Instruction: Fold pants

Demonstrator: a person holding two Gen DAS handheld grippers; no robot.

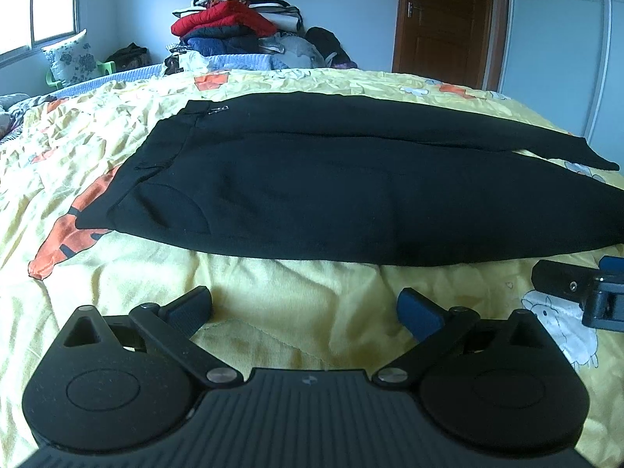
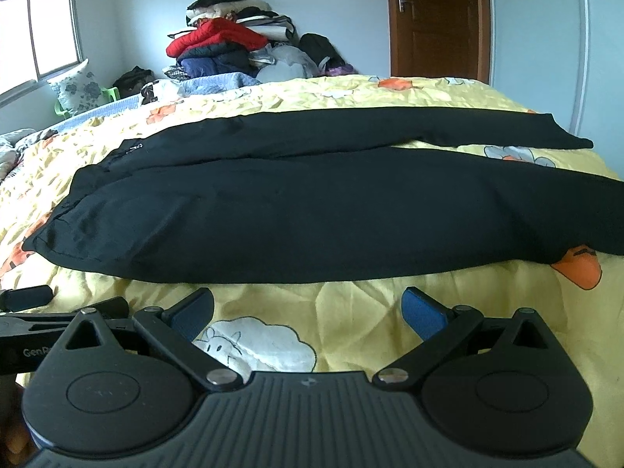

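**Pants laid flat, no fold made yet**

Pants [image 1: 351,191] wait untouched as both tools line up at the near edge. The left gripper [image 1: 304,308] hangs with its jaws spread wide and nothing between them, only yellow bedspread [image 1: 296,300] below. The right gripper [image 2: 308,308] matches it, jaws wide and empty, over a white cartoon print on the bedspread. Both sit just short of the black cloth, not touching it.

Out past the fingers, the pants lie spread across the bed, long axis running left to right. The waistband points left, the two legs run right, side by side, splitting apart toward the cuffs. No layer is doubled over, so by the look of it the folding is all still to do: legs together first, then lengthwise folds. A clothes pile [image 1: 234,19] sits beyond the bed.
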